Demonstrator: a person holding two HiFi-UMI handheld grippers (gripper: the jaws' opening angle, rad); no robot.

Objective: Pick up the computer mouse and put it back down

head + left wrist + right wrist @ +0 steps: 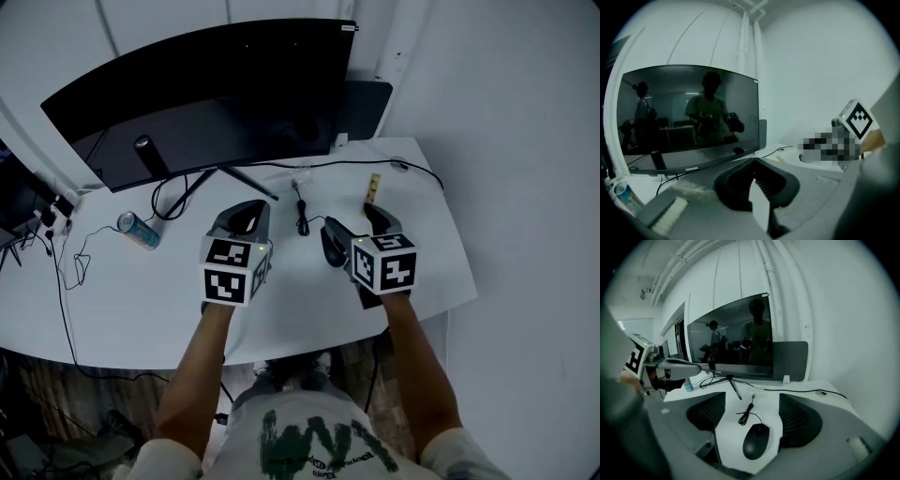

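Observation:
A black computer mouse point(756, 440) lies on the white table point(740, 427), its coiled cable point(747, 415) running off toward the monitor. My right gripper point(752, 420) hovers low over it, open, with one dark pad on either side of the mouse and neither touching it. In the head view the right gripper point(353, 227) covers most of the mouse, and only the cable point(301, 212) shows clearly. My left gripper point(246, 216) hangs over the table to the left of it. Its pads point(740, 180) meet at the tips with nothing between them.
A wide curved monitor point(216, 94) on a thin-legged stand fills the back of the table point(141, 309). A drinks can point(139, 231) lies at the left among thin cables. A small yellow item point(374, 187) and another cable point(412, 169) sit at the back right.

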